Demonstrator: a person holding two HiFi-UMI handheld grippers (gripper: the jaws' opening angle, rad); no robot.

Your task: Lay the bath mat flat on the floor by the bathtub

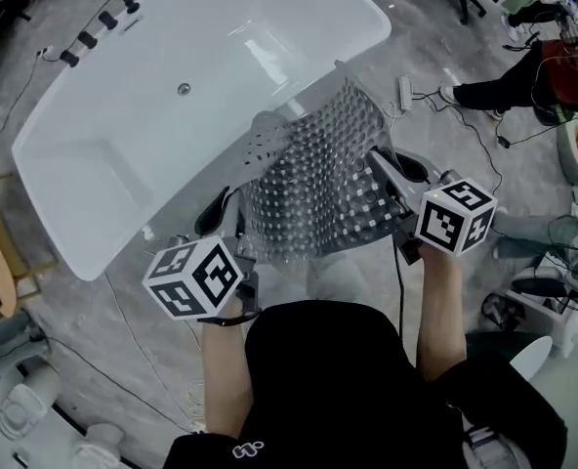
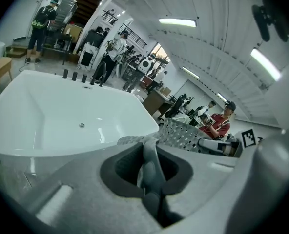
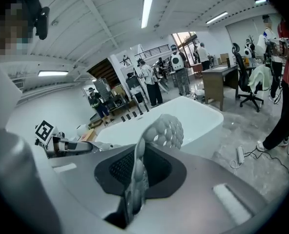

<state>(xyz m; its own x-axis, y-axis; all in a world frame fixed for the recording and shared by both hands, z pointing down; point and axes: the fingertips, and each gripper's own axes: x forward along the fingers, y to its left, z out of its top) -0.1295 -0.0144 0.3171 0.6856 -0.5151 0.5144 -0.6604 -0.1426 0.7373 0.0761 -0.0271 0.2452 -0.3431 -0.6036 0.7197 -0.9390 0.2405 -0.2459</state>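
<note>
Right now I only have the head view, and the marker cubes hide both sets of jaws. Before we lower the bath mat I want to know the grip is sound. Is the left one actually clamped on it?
Observer: Yes. In the left gripper view the left tongs are closed on a folded grey edge of the bath mat.
Operator: And the right side?
Observer: The right tongs are closed on the mat too. It stands on edge between the jaws, and its holed corner curls over above them.
</note>
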